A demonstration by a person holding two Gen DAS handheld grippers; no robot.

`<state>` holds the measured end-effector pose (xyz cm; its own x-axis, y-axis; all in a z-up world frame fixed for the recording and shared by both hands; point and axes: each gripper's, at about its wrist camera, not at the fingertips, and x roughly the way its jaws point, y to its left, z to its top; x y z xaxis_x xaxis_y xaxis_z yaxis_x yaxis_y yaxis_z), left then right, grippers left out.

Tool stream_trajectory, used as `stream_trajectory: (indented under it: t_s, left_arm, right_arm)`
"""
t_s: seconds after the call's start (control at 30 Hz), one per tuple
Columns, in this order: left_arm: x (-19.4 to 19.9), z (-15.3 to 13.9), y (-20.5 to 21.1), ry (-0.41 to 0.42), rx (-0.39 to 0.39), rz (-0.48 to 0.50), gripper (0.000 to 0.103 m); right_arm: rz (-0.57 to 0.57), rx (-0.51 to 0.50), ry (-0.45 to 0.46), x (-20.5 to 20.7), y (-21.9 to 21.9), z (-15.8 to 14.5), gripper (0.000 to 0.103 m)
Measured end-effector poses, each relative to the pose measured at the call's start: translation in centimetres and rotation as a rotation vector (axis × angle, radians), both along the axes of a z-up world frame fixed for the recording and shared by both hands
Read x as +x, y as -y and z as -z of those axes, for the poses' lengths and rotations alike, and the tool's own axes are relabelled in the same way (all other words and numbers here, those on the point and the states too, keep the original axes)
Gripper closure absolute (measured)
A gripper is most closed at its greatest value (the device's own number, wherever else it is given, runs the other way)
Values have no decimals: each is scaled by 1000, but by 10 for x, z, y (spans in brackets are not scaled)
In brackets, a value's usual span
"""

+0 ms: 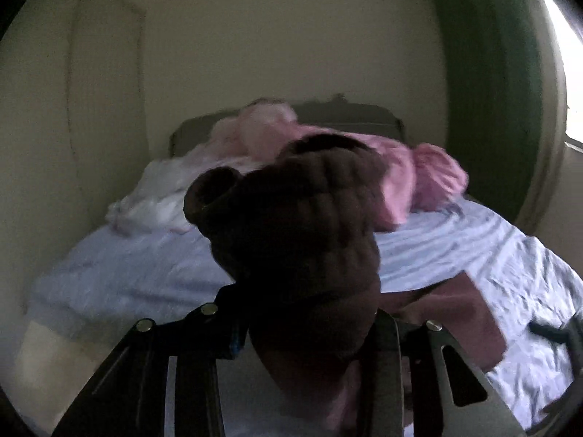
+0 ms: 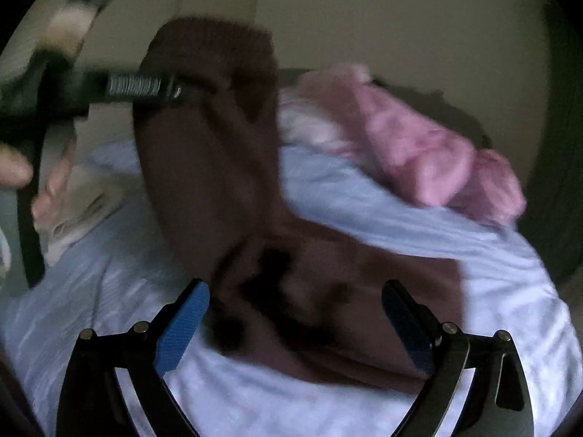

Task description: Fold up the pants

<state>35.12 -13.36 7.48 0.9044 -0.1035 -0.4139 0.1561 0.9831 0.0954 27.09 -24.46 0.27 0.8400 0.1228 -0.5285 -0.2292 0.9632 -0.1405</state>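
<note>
Right wrist view alone shows the left gripper (image 2: pixel 182 89) clamped on the brown pants (image 2: pixel 204 138); right gripper (image 2: pixel 295 313) gapes empty above them; no writing is readable.

The pants (image 2: pixel 204 153) were dark brown matt cloth, thick and soft-looking, the bedsheet (image 2: pixel 382 211) pale blue creased cloth, the blanket (image 2: pixel 430 153) fuzzy pink cloth, and the right gripper (image 2: pixel 295 327) matt black with ribbed blue pads (image 2: pixel 182 331).
</note>
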Motion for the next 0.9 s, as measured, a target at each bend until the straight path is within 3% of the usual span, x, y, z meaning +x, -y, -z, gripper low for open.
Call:
stream_trajectory:
  t_s: [0.2, 0.3, 0.4, 0.6, 0.67, 0.8, 0.9]
  left_arm:
    - [-3, 19, 112, -28, 57, 113, 69]
    - [0, 45, 172, -100, 70, 173, 70]
    - [-4, 72, 206, -139, 106, 205, 70]
    - [-35, 135, 262, -61, 364, 270, 69]
    - [-47, 148, 266, -28, 461, 290, 63]
    - [-47, 138, 252, -99, 399, 280, 55]
    - [-44, 123, 241, -131, 339, 245, 40]
  right_arm:
    - [258, 0, 28, -14, 112, -8, 6]
    - [334, 70, -6, -6, 161, 4, 6]
    - [394, 159, -62, 2, 203, 23, 6]
    - [496, 216, -124, -4, 251, 62, 6]
    - [515, 228, -137, -8, 260, 71, 6]
    - [546, 243, -138, -11, 268, 70, 6]
    - [552, 247, -100, -15, 267, 54, 6]
